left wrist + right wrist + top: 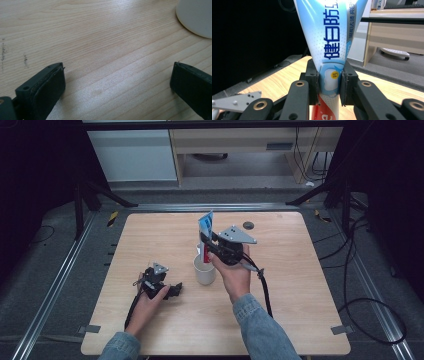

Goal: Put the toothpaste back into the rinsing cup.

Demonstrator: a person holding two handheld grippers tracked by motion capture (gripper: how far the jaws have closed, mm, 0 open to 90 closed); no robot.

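The right tongs [207,247] are clenched on a blue-and-white plastic toothpaste tube with a red lower end [205,231], pinching it across its middle so that it hangs upright, flat crimped end up and red end down, directly over the mouth of a white cylindrical ceramic cup [204,270]; whether the red end already dips below the rim cannot be told. Holding the tube vertical and centred over the cup looks meant to let it slide straight in and stand there. In the right gripper view the two black pads press flat on either side of the tube [329,50], just above its red part. The left tongs [170,290] rest released on the light wooden desk [300,310], just beside the cup, jaws wide apart with nothing between them, probably ready to steady the cup [197,17] if it tips. A small dark round disc [248,225] lies on the desk beyond the cup. Around the desk are grey flooring, trailing black cables and pale furniture behind.
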